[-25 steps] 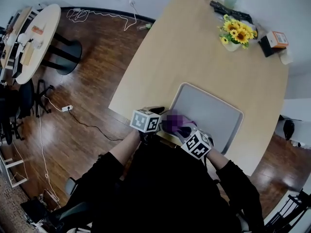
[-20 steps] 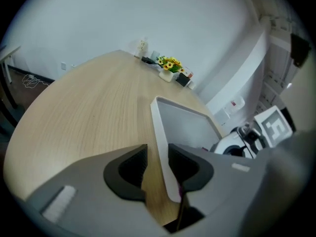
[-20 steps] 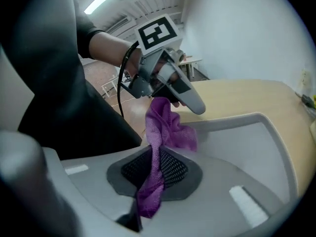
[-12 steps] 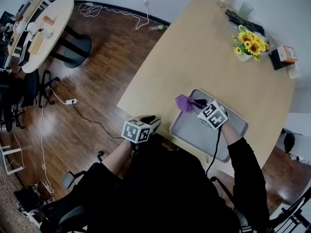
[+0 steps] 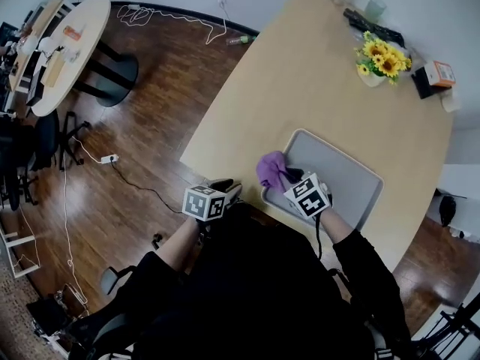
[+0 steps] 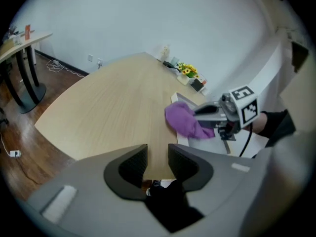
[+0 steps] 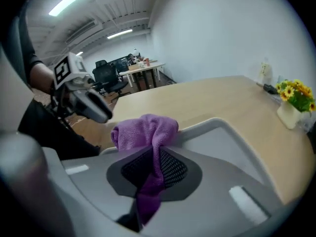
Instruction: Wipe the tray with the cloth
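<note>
**Wiping stroke at the tray's near-left corner.** The right gripper (image 5: 290, 178) has its 2 fingers clamped on a purple microfibre cloth (image 5: 271, 169), and they are closing tighter. In the right gripper view a tail of fabric hangs down between the fingers, while the bunched head bulges out in front. The cloth sits at the rounded corner of the pale grey rectangular plastic tray (image 5: 349, 172), over its raised rim, on the side nearest the person. The left gripper (image 5: 223, 187) hangs at the near edge of the light wooden surface (image 5: 300, 73), near the tray and not touching it. Its 2 fingers stand slightly apart with nothing between them.

**Step, as judged.** Wiping appears to be under way, with most of the tray's floor lying beyond the cloth. The next move probably calls for pressing the cloth flat and drawing it across the floor toward the far rim. The unheld tray could slide on the smooth surface, so the left gripper might steady it.

**Materials.**
- Cloth: soft, nappy, crumpled.
- Tray: smooth, matt, shallow.
- Finger pads (image 7: 173, 168): black, finely ribbed.
- Surface: satin wood grain.
</note>
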